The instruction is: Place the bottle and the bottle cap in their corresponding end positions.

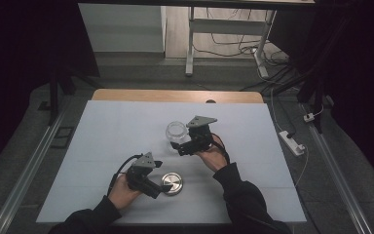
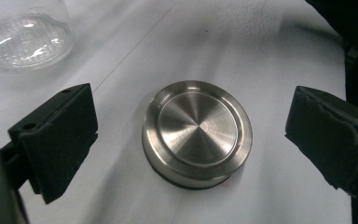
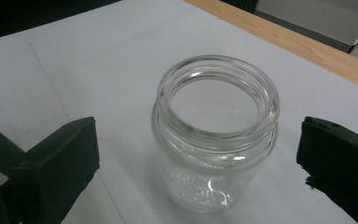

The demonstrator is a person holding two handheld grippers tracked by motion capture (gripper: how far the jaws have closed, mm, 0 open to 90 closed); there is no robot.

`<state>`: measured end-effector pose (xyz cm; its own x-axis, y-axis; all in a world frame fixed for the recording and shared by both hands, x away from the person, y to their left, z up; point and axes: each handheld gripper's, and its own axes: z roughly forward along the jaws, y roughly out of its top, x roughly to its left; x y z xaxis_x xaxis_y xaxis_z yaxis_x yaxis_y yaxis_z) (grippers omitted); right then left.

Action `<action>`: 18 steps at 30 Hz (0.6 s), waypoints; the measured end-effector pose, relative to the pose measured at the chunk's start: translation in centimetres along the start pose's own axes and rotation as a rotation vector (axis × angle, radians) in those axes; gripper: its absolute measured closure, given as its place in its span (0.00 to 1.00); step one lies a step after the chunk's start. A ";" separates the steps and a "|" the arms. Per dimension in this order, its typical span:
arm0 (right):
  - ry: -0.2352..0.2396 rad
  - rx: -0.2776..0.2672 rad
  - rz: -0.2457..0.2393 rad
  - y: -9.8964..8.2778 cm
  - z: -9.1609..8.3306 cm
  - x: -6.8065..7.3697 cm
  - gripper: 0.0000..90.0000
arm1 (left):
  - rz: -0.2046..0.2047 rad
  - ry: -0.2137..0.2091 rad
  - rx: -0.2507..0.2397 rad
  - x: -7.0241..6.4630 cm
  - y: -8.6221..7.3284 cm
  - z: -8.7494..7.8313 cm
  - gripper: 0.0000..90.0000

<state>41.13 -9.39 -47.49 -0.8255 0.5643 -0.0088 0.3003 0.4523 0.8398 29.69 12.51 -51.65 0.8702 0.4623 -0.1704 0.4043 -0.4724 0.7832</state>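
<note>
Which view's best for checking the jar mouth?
Right gripper view: the glass jar stands upright, lidless, with its whole rim visible between open jaws. High view shows it small. Left gripper view catches part of it at the top-left corner.

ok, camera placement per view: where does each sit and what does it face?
High view: above the person's side, looking forward and down on the table; forearms, hands, both grippers show.
Left gripper view: rides the left gripper, looks down at the metal lid; open fingers.
Right gripper view: rides the right gripper, faces the glass jar; open fingers.
Shared: the jar shows in all three.
</note>
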 end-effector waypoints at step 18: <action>0.043 0.024 0.016 -1.4 -1.8 1.4 0.00 | -0.013 0.005 -0.001 0.2 -0.6 -1.9 0.00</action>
<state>38.70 -10.46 -47.71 -0.8400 0.5418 0.0287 0.3248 0.4597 0.8265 29.10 14.34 -51.02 0.8633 0.4721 -0.1781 0.4157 -0.4653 0.7815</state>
